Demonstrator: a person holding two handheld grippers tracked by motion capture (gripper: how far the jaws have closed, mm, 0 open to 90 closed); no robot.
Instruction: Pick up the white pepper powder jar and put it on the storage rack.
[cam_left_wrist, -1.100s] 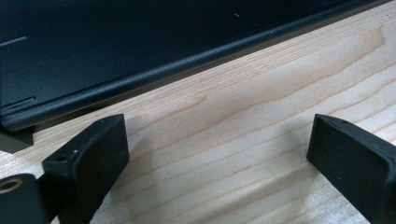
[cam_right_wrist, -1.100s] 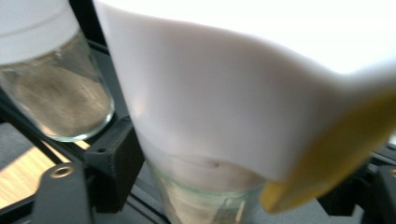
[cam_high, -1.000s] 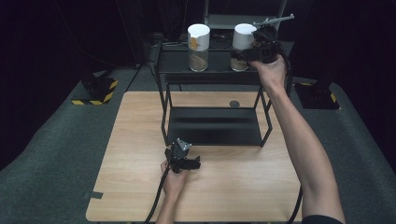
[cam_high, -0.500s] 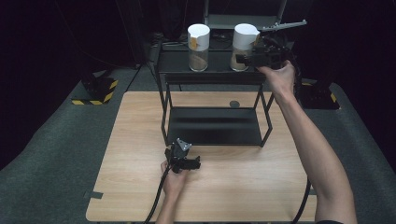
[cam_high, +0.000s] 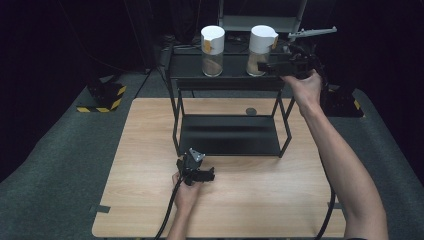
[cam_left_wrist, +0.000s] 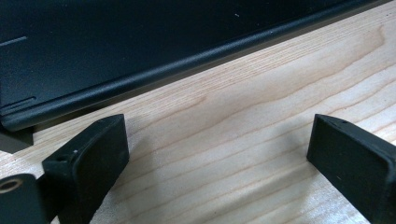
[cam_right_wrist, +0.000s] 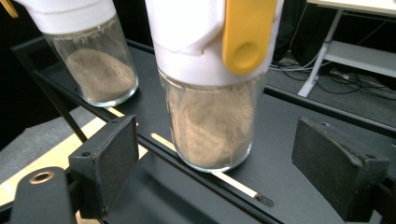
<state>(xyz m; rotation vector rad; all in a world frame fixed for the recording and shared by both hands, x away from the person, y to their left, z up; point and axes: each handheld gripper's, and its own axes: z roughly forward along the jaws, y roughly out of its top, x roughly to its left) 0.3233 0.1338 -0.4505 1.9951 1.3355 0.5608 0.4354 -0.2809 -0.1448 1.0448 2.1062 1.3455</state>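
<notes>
Two glass jars of brown powder, with white lids and yellow tabs, stand on the top shelf of a black rack (cam_high: 230, 82). My right gripper (cam_high: 265, 66) is level with the right jar (cam_high: 262, 50), at its right side. In the right gripper view the jaws (cam_right_wrist: 224, 172) are open and have just been opening. That jar (cam_right_wrist: 210, 126) stands upright ahead of them, clear of both pads. The left jar (cam_right_wrist: 100, 74) is behind it. My left gripper (cam_high: 202, 176) rests open on the wooden table (cam_left_wrist: 261, 93), in front of the rack's lower shelf (cam_left_wrist: 140, 79); nothing is between its jaws.
A small dark round thing (cam_high: 251, 111) lies on the table behind the rack. Yellow-and-black striped bases stand on the grey floor at the left (cam_high: 102, 97). A white table frame (cam_high: 260, 22) is behind the rack. The lower shelf (cam_high: 227, 135) holds nothing.
My right hand has drawn the gripper rightwards, away from the right jar, and its jaws stand wider. The jar stays on the shelf. The left gripper has kept still.
</notes>
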